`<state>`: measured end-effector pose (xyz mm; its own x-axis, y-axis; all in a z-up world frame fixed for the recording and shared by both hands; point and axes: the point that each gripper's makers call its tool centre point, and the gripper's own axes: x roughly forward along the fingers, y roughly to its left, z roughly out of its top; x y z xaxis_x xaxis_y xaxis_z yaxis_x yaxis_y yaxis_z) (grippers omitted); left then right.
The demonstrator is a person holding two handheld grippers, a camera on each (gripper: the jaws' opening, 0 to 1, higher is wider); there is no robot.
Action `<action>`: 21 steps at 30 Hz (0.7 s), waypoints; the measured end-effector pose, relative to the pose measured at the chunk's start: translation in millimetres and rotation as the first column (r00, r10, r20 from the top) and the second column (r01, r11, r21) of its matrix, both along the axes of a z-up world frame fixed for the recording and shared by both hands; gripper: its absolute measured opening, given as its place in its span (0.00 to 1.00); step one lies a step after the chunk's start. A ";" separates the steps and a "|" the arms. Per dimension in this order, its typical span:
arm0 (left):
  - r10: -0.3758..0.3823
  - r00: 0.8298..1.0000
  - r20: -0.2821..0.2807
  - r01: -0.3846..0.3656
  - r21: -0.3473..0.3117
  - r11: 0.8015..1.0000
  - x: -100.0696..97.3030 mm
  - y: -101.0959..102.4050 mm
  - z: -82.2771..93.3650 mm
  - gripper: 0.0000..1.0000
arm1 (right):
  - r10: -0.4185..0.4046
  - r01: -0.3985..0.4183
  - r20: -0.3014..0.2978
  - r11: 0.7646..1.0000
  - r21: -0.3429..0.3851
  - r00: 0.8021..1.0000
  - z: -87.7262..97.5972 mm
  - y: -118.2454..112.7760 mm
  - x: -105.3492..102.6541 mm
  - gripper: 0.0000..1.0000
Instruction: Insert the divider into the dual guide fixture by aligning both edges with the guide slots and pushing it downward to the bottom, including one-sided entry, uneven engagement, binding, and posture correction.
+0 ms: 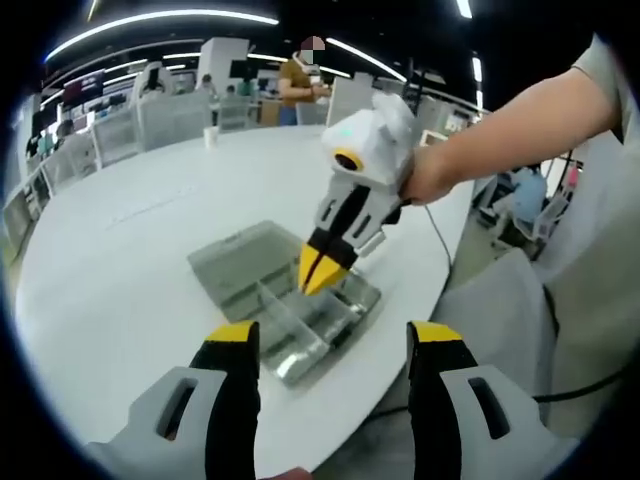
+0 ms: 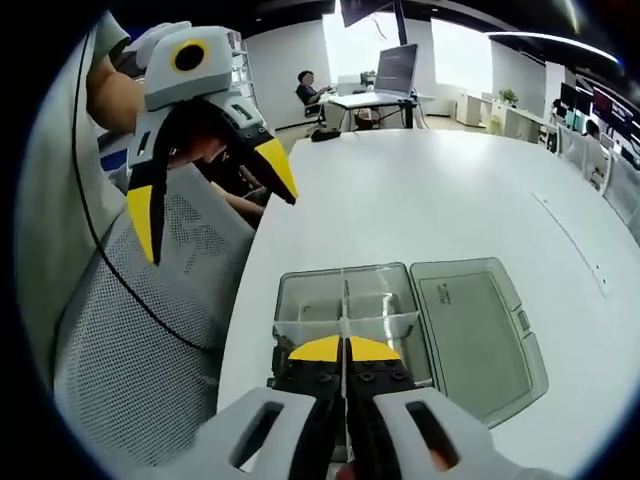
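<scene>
Currently right tongs pinch one divider in one box; left tongs wide

No legible text anywhere

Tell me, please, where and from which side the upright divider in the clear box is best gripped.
Grip the divider by its exposed top edge, from straight above. It is a thin panel standing upright in the clear box, so only that edge is free. The right gripper already has its jaws shut on it there.
</scene>
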<state>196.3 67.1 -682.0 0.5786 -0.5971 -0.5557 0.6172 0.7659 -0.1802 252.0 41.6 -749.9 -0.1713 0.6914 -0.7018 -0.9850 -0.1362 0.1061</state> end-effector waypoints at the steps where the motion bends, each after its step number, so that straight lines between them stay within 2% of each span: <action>1: 0.002 1.000 0.000 -0.002 0.001 1.000 0.3 0.9 -0.5 0.58 | 0.002 -0.002 0.000 1.000 -0.002 1.000 -0.9 -0.2 0.0 0.00; 21: 0.013 1.000 0.000 -0.013 -0.003 1.000 -0.8 -1.0 2.7 0.58 | 0.034 -0.034 0.032 0.999 -0.028 0.999 -12.5 -0.8 -2.7 0.00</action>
